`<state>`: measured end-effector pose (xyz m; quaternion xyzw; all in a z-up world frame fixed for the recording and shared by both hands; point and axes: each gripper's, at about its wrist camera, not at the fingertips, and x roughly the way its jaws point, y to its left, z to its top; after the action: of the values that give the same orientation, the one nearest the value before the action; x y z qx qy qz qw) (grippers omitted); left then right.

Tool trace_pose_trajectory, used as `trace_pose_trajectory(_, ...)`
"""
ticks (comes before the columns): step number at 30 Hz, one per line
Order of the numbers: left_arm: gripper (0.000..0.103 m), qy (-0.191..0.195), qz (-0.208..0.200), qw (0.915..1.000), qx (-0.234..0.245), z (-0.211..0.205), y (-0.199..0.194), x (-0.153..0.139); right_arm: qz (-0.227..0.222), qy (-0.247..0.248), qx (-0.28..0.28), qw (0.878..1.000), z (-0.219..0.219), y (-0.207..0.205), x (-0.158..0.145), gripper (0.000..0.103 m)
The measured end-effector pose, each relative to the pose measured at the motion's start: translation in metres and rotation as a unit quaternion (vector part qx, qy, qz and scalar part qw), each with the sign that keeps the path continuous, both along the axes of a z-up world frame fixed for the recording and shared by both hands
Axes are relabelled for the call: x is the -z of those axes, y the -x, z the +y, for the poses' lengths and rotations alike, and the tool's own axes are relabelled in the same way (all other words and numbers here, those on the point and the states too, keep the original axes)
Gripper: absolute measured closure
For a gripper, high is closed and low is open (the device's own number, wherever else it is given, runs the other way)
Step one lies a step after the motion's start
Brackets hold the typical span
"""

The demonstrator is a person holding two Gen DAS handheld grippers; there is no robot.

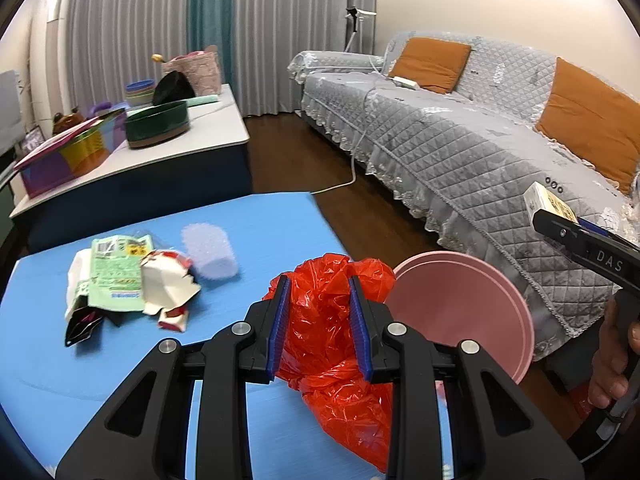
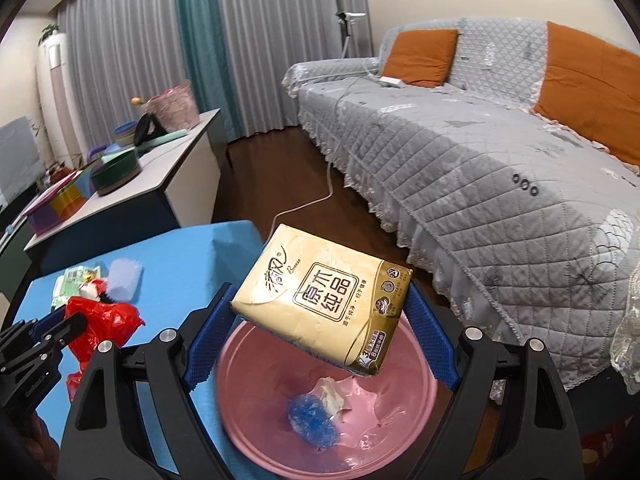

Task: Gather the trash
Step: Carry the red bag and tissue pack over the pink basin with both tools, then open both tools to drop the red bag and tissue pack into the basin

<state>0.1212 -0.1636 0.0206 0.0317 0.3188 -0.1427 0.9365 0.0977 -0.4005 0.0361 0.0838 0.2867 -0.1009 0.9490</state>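
Left gripper (image 1: 318, 320) clamping crumpled red bag (image 1: 340, 344) over blue table (image 1: 260, 220). Right gripper (image 2: 320, 336) pinching tissue pack (image 2: 324, 300) above pink basin (image 2: 256, 428), basin holding blue ball (image 2: 312, 420), white wad (image 2: 332, 394). Wrappers (image 1: 124, 280) lying farther left on table.

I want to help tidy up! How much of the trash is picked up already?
Some is done: the pink basin already holds a blue wad and a crumpled tissue. In hand: the right gripper holds a tissue pack above the basin, and the left gripper grips a red plastic bag. Left on the blue table: torn wrappers and a pale foam piece.
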Motion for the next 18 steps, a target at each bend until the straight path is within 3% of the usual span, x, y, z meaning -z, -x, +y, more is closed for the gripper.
trace_pose_trajectory(7, 0.075, 0.011, 0.003, 0.9995, 0.030, -0.033, -0.011, -0.003, -0.008, -0.023, 0.025, 0.999, -0.026, -0.001, -0.005, 0.020)
trace_pose_trajectory(18, 0.075, 0.018, 0.016, 0.9961, 0.085, -0.086, -0.026, 0.009, -0.002, -0.028, 0.020, 0.999, -0.036, -0.005, -0.002, 0.020)
